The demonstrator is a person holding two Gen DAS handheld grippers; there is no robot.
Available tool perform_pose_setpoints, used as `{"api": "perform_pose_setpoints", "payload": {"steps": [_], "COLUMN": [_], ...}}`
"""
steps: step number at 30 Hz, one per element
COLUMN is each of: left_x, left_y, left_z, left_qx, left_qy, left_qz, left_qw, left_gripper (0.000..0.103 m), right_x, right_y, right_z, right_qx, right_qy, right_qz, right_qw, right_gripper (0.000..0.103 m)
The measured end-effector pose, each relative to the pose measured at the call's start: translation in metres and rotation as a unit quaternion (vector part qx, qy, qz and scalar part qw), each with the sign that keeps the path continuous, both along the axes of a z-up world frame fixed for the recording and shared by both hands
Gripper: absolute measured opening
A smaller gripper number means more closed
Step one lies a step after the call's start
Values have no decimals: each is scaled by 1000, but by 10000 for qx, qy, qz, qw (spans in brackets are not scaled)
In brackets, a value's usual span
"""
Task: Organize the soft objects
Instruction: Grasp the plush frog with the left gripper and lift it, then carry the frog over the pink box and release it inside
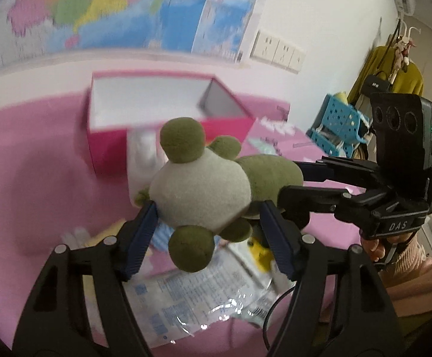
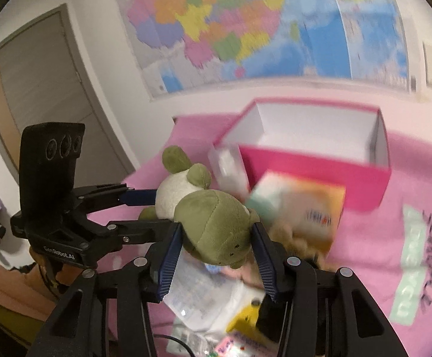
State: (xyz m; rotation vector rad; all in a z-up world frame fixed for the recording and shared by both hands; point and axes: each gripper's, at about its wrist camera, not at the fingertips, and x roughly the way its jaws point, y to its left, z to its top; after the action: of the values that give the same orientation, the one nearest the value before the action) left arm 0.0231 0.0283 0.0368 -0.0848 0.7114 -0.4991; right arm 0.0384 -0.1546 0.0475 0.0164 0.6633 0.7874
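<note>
A plush frog [image 1: 201,190] with a pale belly and olive-green limbs hangs above the pink cloth, held by both grippers. My left gripper [image 1: 208,211] is shut on its pale body, one blue pad on each side. My right gripper [image 1: 290,183] comes in from the right and grips the green head. In the right wrist view the right gripper [image 2: 216,229] clamps the green head of the frog [image 2: 213,223], and the left gripper [image 2: 162,208] reaches in from the left. An open pink box [image 1: 109,145] with a white inside stands behind the toy, also seen as the pink box [image 2: 320,175].
Clear plastic packets [image 1: 192,297] and a yellow item [image 1: 259,253] lie under the toy. An orange-and-white carton [image 2: 299,208] and a white tissue pack [image 2: 228,169] sit in front of the box. A blue basket [image 1: 338,122] stands at the right. A hand [image 1: 376,247] holds the right gripper.
</note>
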Motion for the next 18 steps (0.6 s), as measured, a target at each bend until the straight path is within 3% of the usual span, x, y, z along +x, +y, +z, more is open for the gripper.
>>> {"api": "perform_pose_setpoints", "payload": {"steps": [4,9,13,18], "left_x": [7,46,90,137], "left_y": [1,9,14,18], "left_z": [33,58,56,33], "left_qx": [241,434,467,492], "left_qy": [-461,-654,-449,-25], "left_qz": [149,356,485,547], "left_qw": [9985,9963,9967,9973], "left_gripper": [71,72,72,72], "right_x": [18,58,102,151], "right_y": [4,12,20,30], "right_z": [33,57,59,38], "right_qx": [150,296,281,223], "right_qy": [-376,-587,-476,-48], "right_qz": [124,135,144,150], "right_qw": [9991,9977,9984,9996], "right_gripper": [48,48,48,48]}}
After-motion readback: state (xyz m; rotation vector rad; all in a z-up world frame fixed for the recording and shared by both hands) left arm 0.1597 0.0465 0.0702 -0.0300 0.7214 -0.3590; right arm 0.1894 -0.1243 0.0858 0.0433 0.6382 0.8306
